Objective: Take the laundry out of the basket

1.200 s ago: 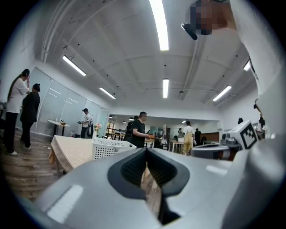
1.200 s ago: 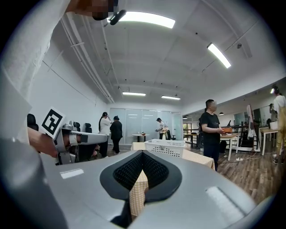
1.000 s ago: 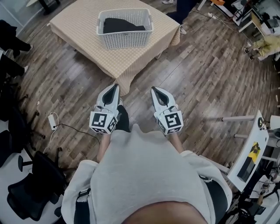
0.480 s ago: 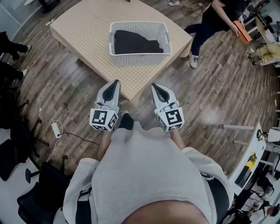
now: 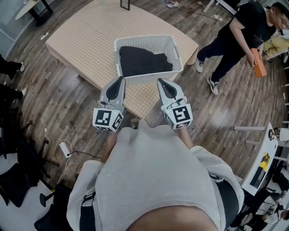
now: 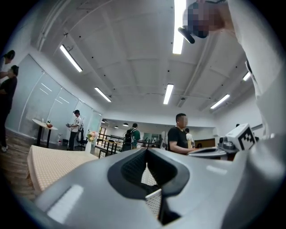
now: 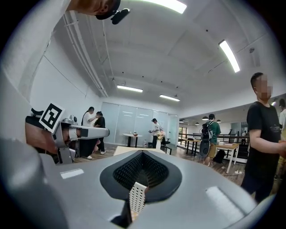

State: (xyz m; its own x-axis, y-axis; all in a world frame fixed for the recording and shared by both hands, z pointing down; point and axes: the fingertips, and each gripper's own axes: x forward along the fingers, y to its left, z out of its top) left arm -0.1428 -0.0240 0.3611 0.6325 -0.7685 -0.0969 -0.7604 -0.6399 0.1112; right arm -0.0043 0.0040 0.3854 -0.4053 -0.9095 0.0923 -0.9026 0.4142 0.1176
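Observation:
A white slatted basket (image 5: 170,43) stands on the low table with a beige cloth (image 5: 86,40). Dark laundry (image 5: 143,61) lies heaped inside it. My left gripper (image 5: 121,80) and right gripper (image 5: 160,82) are held side by side over the table's near corner, just short of the basket's front wall. Both point toward it, shut and holding nothing. In the left gripper view the shut jaws (image 6: 146,150) aim level across the room, and a bit of white basket mesh (image 6: 154,202) shows below them. The right gripper view shows its shut jaws (image 7: 142,152) the same way.
A person in black (image 5: 244,38) stands right of the table holding an orange object (image 5: 258,63). A power strip with cable (image 5: 66,148) lies on the wood floor at left, near dark chairs (image 5: 18,180). A white stand (image 5: 264,155) is at right. A small frame (image 5: 125,4) stands on the table's far side.
The table and basket have come nearer, now lying just ahead of both grippers. The person in black has come further into view at the right. Both grippers stay shut.

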